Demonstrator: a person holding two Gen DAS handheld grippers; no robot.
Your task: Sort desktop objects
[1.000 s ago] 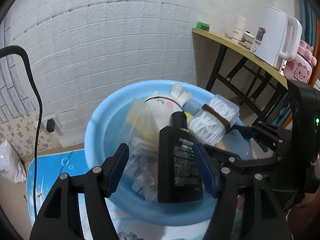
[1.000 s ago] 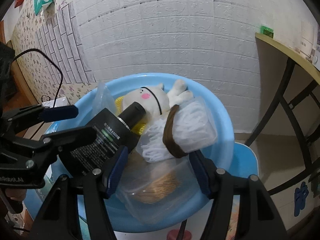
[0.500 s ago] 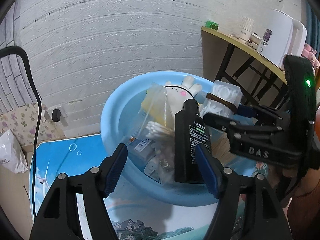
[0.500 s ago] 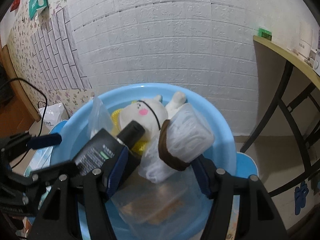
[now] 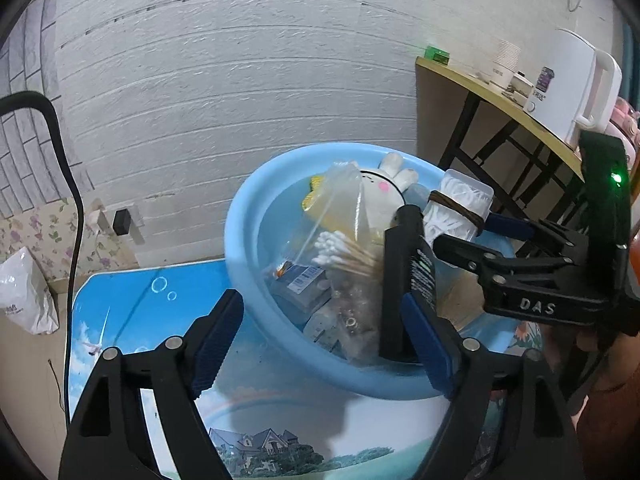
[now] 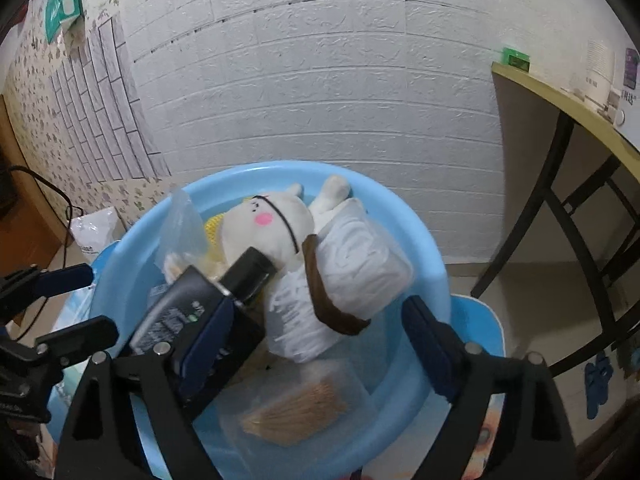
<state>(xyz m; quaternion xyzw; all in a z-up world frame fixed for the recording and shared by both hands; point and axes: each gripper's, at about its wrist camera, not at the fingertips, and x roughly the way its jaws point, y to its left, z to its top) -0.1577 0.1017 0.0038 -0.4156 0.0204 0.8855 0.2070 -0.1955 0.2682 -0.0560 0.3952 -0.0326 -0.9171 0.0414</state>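
Observation:
A light blue basin (image 5: 240,216) (image 6: 432,264) holds a white plush rabbit (image 5: 380,188) (image 6: 264,224), a bag of cotton swabs (image 5: 340,248), a black bottle (image 5: 400,280) (image 6: 192,308) and a clear box of white picks with a brown band (image 5: 460,204) (image 6: 352,276). My left gripper (image 5: 322,340) (image 6: 72,306) is at the basin's near rim, jaws opening; the bottle leans by its right finger, unpressed. My right gripper (image 6: 318,340) (image 5: 472,236) reaches in from the right, jaws opening around the banded box without pressing it.
The basin sits on a small table with a blue picture top (image 5: 140,292). A side table (image 5: 480,84) at the right carries a white kettle (image 5: 568,92). A black cable (image 5: 60,140) and a white plastic bag (image 5: 24,292) are at the left. A clear tub of wooden sticks (image 6: 300,404) lies in the basin.
Both grippers' jaws have widened. The left has pulled back from the basin, with the bottle left leaning inside. The right pads have come off the banded box.

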